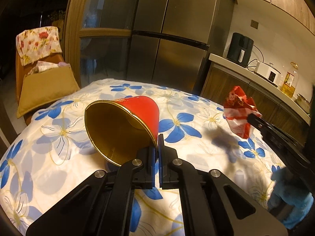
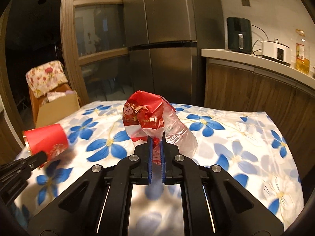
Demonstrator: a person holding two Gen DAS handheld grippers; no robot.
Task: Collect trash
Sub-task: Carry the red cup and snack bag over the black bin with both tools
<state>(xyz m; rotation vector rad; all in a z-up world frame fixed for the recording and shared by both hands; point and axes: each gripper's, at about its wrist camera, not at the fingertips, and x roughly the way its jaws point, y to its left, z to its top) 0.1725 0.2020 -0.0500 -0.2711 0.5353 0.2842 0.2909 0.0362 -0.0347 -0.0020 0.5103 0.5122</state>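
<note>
While lifted, red cup (image 1: 122,125) rim in left claw (image 1: 158,147), wrapper (image 2: 155,118) in right claw (image 2: 157,147)

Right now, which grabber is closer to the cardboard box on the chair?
Left, probably. The left gripper, pinching the red paper cup, sits on the table side near the cardboard box. The right gripper, clamping the crumpled red plastic bag, is farther over.

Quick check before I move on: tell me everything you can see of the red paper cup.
The red paper cup looks like thin card, red outside with a gold print, gold inside and along the rim. It is empty, lifted off the floral tablecloth and tipped on its side, mouth towards the left wrist camera. The left gripper is shut on its rim, pinching the wall edge-on. Nothing else touches it.
</note>
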